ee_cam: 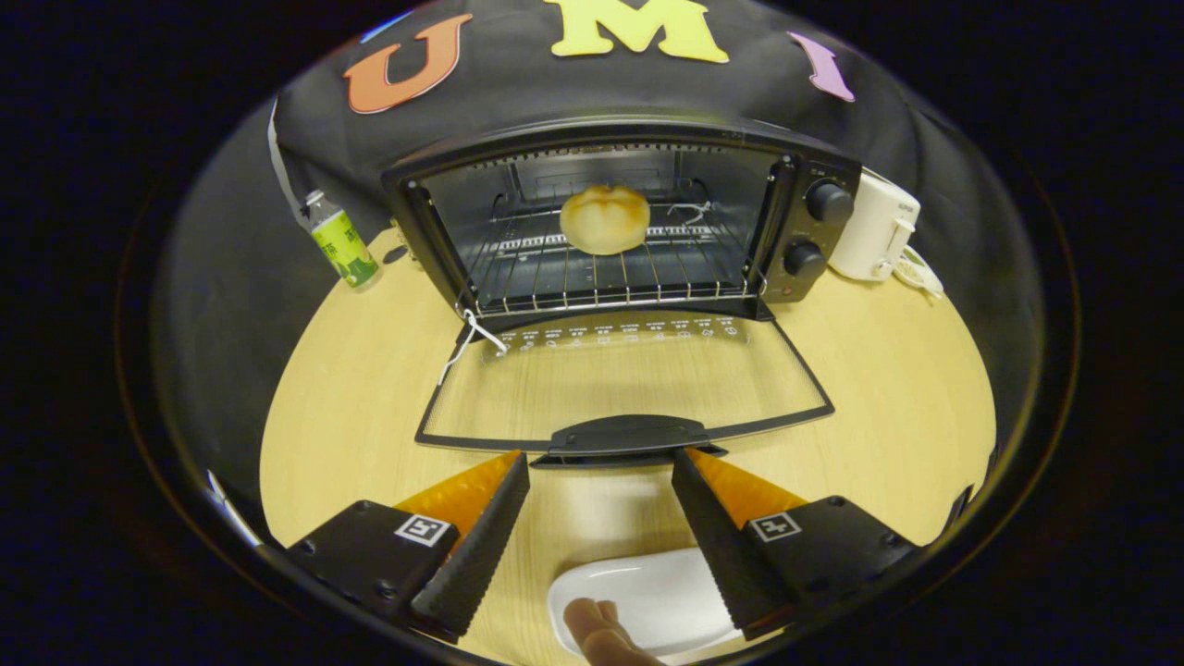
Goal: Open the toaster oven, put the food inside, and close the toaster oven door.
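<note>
The bun [604, 218] is set on the rack [610, 273] in the toaster oven [620, 222]; its door [624, 388] is laid flat on the table [888, 388], just ahead of the parted gripper [601, 461].

Low behind tool [601, 462], facing oven [620, 222]

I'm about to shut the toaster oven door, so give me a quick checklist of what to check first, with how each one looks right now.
1. Food on the rack: ok. The bun sits on the wire rack inside the toaster oven.
2. Door path free: ok. Nothing lies on the lowered glass door.
3. Handle reachable: ok. The door handle is just ahead of the fingertips.
4. Gripper free: ok. Open, holding nothing.
5. Plate out of the way: ok. It lies near the fingers, apart from the door.
6. Bun clear of the closing door: cannot tell for sure, though it looks well back.
</note>
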The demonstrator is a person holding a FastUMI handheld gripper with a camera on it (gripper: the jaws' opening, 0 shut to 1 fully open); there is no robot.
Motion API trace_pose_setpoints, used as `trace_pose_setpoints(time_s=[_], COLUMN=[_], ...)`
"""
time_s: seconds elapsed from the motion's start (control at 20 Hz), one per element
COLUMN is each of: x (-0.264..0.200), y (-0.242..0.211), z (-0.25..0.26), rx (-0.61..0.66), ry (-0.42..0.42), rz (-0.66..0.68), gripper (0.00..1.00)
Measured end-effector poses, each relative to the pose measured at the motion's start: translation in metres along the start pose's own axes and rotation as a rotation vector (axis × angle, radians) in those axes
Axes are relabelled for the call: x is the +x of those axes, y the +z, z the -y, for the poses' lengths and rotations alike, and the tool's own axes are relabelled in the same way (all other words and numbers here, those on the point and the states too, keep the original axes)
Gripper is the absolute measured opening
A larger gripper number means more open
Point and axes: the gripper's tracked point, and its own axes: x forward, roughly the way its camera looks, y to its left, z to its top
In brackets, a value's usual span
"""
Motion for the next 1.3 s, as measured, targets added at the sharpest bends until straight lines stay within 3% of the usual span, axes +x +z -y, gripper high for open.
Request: trace_pose_setpoints(time_s=[0.65, 1.05, 1.3], x=[-0.022, -0.037, -0.037], y=[0.046, 0.091, 0.123], z=[-0.004, -0.010, -0.014], rx=[0.067, -0.030, -0.068], ry=[-0.010, -0.098, -0.109], rz=[0.239, 0.478, 0.602], gripper=[1.00, 1.00, 1.00])
